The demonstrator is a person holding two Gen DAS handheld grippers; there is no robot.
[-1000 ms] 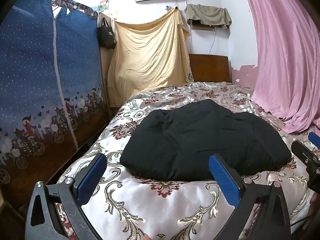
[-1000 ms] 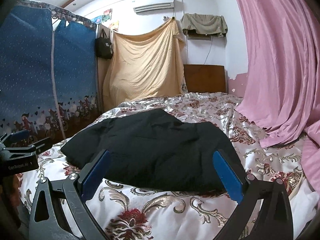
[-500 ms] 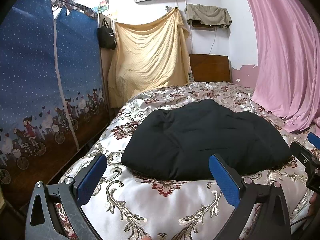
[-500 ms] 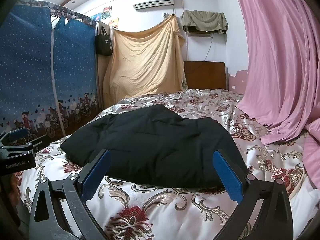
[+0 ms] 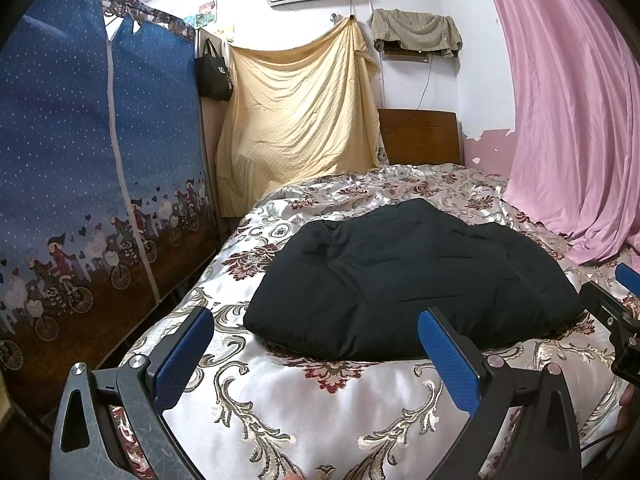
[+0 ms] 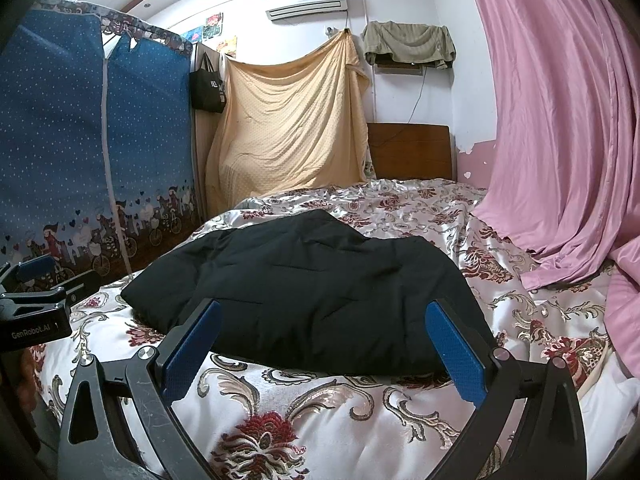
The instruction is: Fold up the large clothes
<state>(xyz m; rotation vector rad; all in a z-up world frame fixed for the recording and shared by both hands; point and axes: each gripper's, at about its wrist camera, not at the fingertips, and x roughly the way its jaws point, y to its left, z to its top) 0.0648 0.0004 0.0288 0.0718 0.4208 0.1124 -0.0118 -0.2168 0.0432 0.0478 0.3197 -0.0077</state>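
Observation:
A black padded garment (image 5: 404, 280) lies folded in a thick bundle on the floral bedspread (image 5: 320, 408); it also shows in the right wrist view (image 6: 316, 292). My left gripper (image 5: 316, 356) is open and empty, held just short of the garment's near edge. My right gripper (image 6: 324, 348) is open and empty, also in front of the garment's near edge. The right gripper shows at the right edge of the left wrist view (image 5: 616, 308), and the left gripper at the left edge of the right wrist view (image 6: 36, 304).
A blue fabric wardrobe (image 5: 92, 168) stands close on the left of the bed. A pink curtain (image 5: 572, 120) hangs on the right and drapes onto the bed. A yellow sheet (image 5: 296, 120) and wooden headboard (image 5: 420, 136) are at the far end.
Both grippers have shifted only slightly; the right wrist view has drawn back and tilted a little. The garment has not moved and both grippers stay open.

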